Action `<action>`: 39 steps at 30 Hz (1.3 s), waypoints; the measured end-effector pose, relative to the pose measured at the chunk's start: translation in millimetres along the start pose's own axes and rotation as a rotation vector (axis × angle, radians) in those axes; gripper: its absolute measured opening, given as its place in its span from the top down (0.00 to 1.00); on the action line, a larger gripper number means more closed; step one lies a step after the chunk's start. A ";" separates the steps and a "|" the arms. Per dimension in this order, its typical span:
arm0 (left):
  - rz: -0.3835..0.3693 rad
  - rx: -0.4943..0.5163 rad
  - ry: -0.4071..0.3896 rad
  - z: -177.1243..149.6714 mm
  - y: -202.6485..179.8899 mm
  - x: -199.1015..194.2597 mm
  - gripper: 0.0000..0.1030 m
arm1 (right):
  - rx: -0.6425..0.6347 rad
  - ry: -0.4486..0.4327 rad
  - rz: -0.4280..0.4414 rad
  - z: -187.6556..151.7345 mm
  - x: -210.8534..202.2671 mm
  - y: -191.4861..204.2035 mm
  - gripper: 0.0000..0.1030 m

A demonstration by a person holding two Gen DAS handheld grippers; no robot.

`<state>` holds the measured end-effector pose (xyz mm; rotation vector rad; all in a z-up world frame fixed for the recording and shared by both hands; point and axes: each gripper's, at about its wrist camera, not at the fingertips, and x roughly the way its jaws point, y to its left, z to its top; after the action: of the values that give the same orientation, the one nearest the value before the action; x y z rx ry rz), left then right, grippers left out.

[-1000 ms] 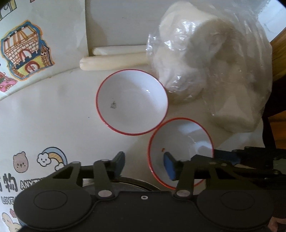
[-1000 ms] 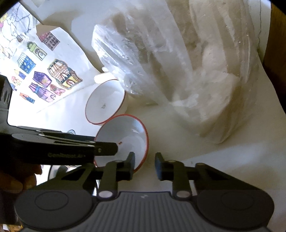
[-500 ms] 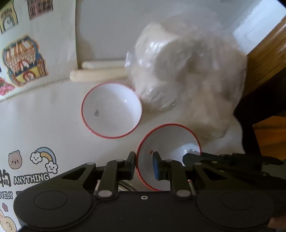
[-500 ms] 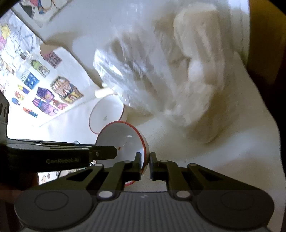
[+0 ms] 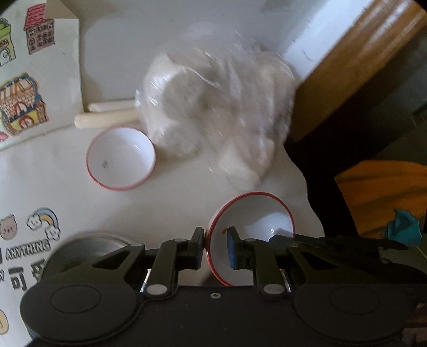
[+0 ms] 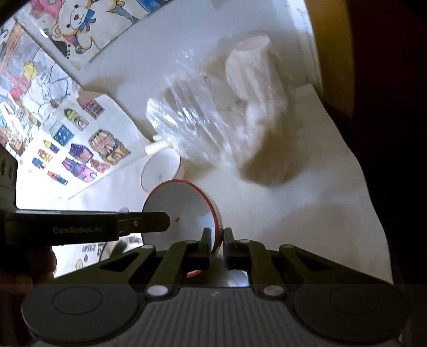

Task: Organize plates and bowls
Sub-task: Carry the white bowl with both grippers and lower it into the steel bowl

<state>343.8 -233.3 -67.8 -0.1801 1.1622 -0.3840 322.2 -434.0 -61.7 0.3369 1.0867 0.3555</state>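
Lying at the left, a white red-rimmed bowl (image 5: 120, 158) is seen empty on the white table (image 5: 66, 170), beside a clear plastic bag (image 5: 216, 117), seemingly of white goods. Another red-rimmed white bowl (image 5: 250, 235) is clamped by left gripper (image 5: 215, 247) and right gripper (image 6: 216, 247) at opposite rims, tilted.

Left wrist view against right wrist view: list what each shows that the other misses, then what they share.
Only the left wrist view: a metal dish below the left gripper, and an orange cloth at right.
Only the right wrist view: a teddy-bear drawing on the wall.
Both: the held bowl pinched by both grippers on opposite rims, the second bowl on the table, the plastic bag.
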 end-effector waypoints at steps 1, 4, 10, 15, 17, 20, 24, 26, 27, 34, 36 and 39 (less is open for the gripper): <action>-0.005 0.004 0.008 -2.4 0.4 0.5 0.81 | -0.001 0.006 -0.004 -4.8 -3.2 -1.0 0.91; -0.016 0.008 0.040 -17.3 -4.4 2.2 0.81 | 0.002 0.026 -0.013 -20.1 -12.6 -6.5 0.91; -0.017 0.012 0.107 -39.3 -7.3 13.3 0.81 | 0.026 0.074 -0.024 -48.3 -16.7 -13.0 0.91; -0.008 0.007 0.146 -50.1 -6.9 20.3 0.81 | 0.040 0.102 -0.026 -61.6 -15.3 -16.5 0.91; -0.002 0.000 0.157 -51.5 -5.7 23.3 0.81 | 0.042 0.107 -0.025 -63.4 -14.1 -16.7 0.91; 0.004 -0.010 0.167 -51.2 -4.9 23.7 0.81 | 0.042 0.113 -0.025 -64.7 -12.1 -17.3 0.91; 0.013 -0.018 0.179 -51.4 -2.7 25.4 0.81 | 0.036 0.127 -0.023 -63.5 -8.0 -16.8 0.91; 0.016 -0.024 0.186 -51.7 -1.2 28.5 0.81 | 0.031 0.136 -0.024 -62.3 -5.9 -15.2 0.91; 0.019 -0.026 0.190 -52.0 -0.6 29.4 0.81 | 0.028 0.138 -0.024 -62.0 -5.4 -14.9 0.91; 0.026 -0.047 0.207 -53.3 4.9 32.6 0.81 | 0.014 0.160 -0.038 -58.6 -1.0 -13.3 0.90; 0.027 -0.048 0.209 -53.3 6.3 33.3 0.81 | 0.011 0.164 -0.039 -58.4 -0.1 -12.9 0.89; 0.027 -0.048 0.209 -53.3 6.7 33.7 0.81 | 0.012 0.162 -0.040 -58.2 0.6 -11.8 0.89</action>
<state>307.8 -237.0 -119.9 -0.1688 1.3795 -0.3571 271.4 -439.0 -92.1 0.3006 1.2533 0.3452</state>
